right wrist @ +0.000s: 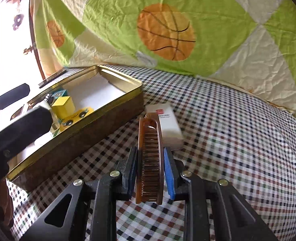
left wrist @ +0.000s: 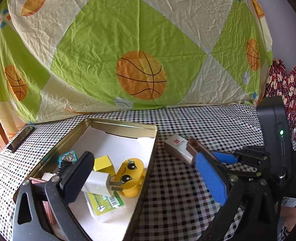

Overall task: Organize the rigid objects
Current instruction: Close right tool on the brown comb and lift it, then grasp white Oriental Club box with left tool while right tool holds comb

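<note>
Two wrist views over a bed covered in a small-checked cloth, with an open rectangular gold-rimmed metal tin (right wrist: 107, 108) as landmark. The right hand-held gripper (right wrist: 150, 172) is clamped on a translucent brown plastic comb (right wrist: 149, 156), its black and blue pads pressing the comb's two flat faces just right of the tin's long wall; the comb points forward, its far end beside a white rectangular box with a red mark (right wrist: 169, 120) that lies on the cloth right of the tin. The left hand-held gripper (left wrist: 140, 180) is held above the tin, its black finger over the interior and its blue finger outside the right wall; its jaws stand wide with nothing pressed between them. Inside the tin lie a white plug adapter (left wrist: 99, 182), a yellow rounded toy with cartoon eyes (left wrist: 131, 175), a yellow cube (left wrist: 102, 163) and a green-labelled clear packet (left wrist: 105, 204). The comb looks light, stiff and smooth, so it may slip or pivot in a narrow grip; its teeth are thin and could snap. Holding across the solid spine at mid-length, as here, seems soundest.
</note>
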{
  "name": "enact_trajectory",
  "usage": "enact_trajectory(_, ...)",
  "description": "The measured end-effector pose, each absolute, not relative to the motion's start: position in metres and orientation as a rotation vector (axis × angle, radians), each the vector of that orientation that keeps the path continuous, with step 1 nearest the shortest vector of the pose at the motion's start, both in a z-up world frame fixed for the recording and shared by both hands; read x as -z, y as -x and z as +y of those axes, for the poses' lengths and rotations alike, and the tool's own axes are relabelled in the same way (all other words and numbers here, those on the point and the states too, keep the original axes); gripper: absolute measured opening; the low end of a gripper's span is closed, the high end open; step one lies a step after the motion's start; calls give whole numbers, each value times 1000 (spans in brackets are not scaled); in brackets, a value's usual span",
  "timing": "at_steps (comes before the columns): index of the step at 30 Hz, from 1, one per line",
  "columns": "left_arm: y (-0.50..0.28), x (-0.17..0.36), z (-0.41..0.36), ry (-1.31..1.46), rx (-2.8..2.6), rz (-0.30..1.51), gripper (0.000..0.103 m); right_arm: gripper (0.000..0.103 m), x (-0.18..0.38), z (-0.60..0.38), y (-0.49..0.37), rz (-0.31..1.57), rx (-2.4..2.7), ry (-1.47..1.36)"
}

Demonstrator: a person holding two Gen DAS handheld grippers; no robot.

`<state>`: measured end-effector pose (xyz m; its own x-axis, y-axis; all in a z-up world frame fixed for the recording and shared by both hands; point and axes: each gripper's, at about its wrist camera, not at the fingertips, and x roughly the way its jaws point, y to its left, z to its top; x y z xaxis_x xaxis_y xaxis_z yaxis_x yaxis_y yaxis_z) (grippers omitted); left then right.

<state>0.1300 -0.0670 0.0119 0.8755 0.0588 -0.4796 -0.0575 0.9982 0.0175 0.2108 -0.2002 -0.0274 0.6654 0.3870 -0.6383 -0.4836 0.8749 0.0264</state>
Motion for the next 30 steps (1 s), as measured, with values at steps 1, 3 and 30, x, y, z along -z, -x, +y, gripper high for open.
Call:
enact_trajectory(1,-133,-12,-72,-7,-55,504,103,27,27,-209,-214,684,-459,128)
enact_trajectory(3,-141,-12,-83,-11,-48,515,103,27,26,-223,-220,661,-330,144)
enact_trajectory(30,-264,48,-149,36,-25,827,86,27,35,-305,-261,722,-85,-23)
